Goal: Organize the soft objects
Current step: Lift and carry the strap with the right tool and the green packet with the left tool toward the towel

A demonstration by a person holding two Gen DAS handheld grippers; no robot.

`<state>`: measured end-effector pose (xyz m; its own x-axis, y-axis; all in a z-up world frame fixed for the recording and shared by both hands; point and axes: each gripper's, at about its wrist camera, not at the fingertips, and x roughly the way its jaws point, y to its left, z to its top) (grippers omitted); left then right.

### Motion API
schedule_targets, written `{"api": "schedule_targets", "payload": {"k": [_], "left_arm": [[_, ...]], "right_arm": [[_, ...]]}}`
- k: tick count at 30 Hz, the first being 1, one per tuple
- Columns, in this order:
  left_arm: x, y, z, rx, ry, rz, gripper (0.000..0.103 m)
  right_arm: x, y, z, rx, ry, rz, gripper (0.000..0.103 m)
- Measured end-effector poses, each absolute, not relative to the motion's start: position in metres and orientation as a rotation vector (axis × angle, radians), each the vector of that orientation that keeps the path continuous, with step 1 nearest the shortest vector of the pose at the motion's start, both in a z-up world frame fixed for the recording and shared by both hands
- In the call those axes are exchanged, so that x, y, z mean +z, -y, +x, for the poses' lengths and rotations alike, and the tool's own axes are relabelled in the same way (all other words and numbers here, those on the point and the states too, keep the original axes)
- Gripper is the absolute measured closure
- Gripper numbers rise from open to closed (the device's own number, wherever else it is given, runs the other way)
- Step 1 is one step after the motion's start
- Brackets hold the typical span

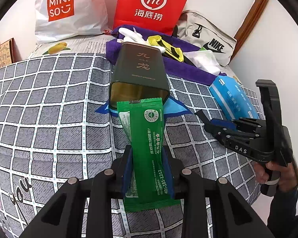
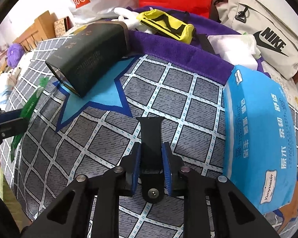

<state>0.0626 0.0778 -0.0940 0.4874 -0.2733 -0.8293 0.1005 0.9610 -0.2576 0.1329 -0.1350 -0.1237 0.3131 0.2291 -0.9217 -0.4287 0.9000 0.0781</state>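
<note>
Both wrist views look steeply down, sharing the tin point(image 1: 139, 71) point(image 2: 89, 55)

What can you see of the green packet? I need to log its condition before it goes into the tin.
The green packet is a long, flat sachet of glossy, slightly crinkled film with white print and serrated ends. It looks sealed and undamaged. The left gripper is shut on its middle, holding it above the checked bedcover. Its far end points at, and sits just before, the open mouth of the dark tin lying on its side.

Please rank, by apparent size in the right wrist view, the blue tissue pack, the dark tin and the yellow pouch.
1. blue tissue pack, though it lies nearest the camera
2. dark tin
3. yellow pouch, farthest away
</note>
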Motion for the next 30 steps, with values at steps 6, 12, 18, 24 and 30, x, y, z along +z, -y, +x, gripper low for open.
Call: {"api": "schedule_targets", "payload": {"k": [6,12,18,24,30], "left_arm": [[-0.077,-0.074,0.058,-0.219,-1.008,-0.154,0.076],[-0.054,-0.069,0.062,-0.230,-0.966,-0.153,0.075],[-0.036,-0.062,0.072,-0.242,-0.933,-0.154,0.075],[-0.022,-0.056,0.086,-0.226,-0.898,-0.140,0.076],[-0.013,-0.054,0.107,-0.222,-0.890,-0.140,0.076]], "right_arm": [[-0.109,0.145,0.132,0.466,-1.174,-0.087,0.082],[-0.085,0.151,0.130,0.462,-1.125,-0.066,0.082],[-0.061,0.161,0.134,0.471,-1.084,-0.064,0.082],[-0.044,0.174,0.143,0.456,-1.056,-0.048,0.082],[-0.032,0.187,0.159,0.445,-1.028,-0.024,0.082]]}}
